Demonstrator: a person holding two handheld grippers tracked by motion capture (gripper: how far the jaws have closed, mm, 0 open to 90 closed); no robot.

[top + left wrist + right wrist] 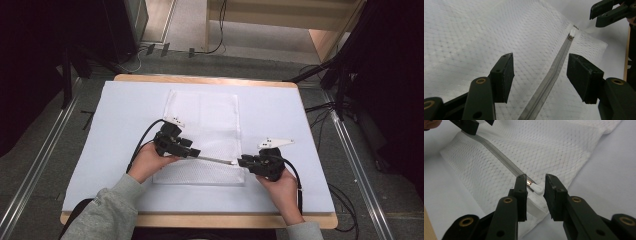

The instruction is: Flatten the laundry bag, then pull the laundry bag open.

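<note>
Right tool (536,195) jaws flank zip pull (537,188), not touching.

White mesh bag (202,125), diamond weave; grey zipper (551,77); white pull (537,188); black grippers; pale blue mat (125,115).

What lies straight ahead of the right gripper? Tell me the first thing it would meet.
The zipper pull: it lies between the right gripper's fingers, just ahead, on the mesh bag. Depth is hard to judge.
</note>
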